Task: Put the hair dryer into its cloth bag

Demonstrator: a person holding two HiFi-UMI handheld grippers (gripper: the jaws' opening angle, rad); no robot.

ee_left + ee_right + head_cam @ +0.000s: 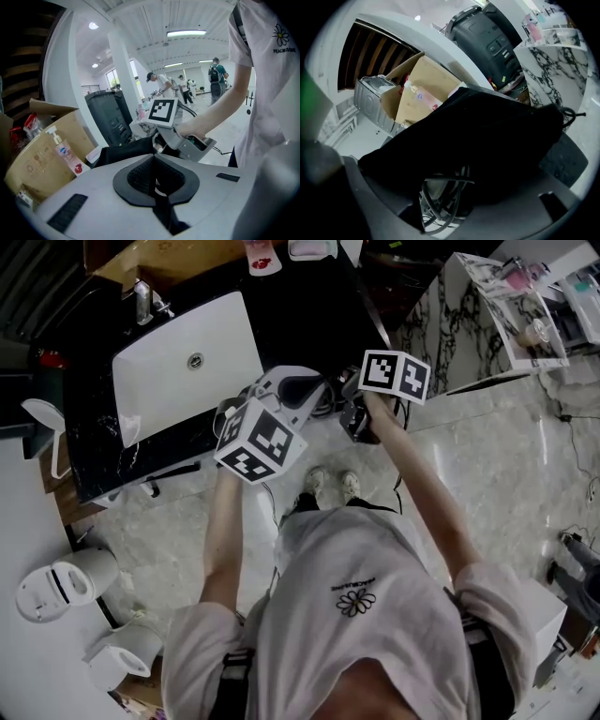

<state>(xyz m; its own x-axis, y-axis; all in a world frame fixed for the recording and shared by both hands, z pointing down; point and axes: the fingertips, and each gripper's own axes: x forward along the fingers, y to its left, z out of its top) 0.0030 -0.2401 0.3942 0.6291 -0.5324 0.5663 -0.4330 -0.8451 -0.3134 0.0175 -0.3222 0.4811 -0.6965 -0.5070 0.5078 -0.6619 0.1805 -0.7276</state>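
Note:
The black cloth bag (487,140) hangs between my two grippers. In the right gripper view it fills the space between the wide jaws and drapes over one of them. The hair dryer's coiled cable (440,197) and a bit of its pale body show in the bag's mouth. My right gripper (454,206) stands open around the bag. My left gripper (153,180) is shut, with a thin black strip of the bag's cloth pinched between its pads; the rest of the bag (122,150) stretches toward the right gripper (180,143). In the head view both grippers (305,388) (352,418) meet in front of the counter.
A white sink (187,362) with a tap (142,301) sits in a black counter just ahead. A marble-patterned counter (469,343) stands to the right. A cardboard box (42,154), a pump bottle (68,154) and a dark bin (110,117) are nearby. People (164,84) stand far back.

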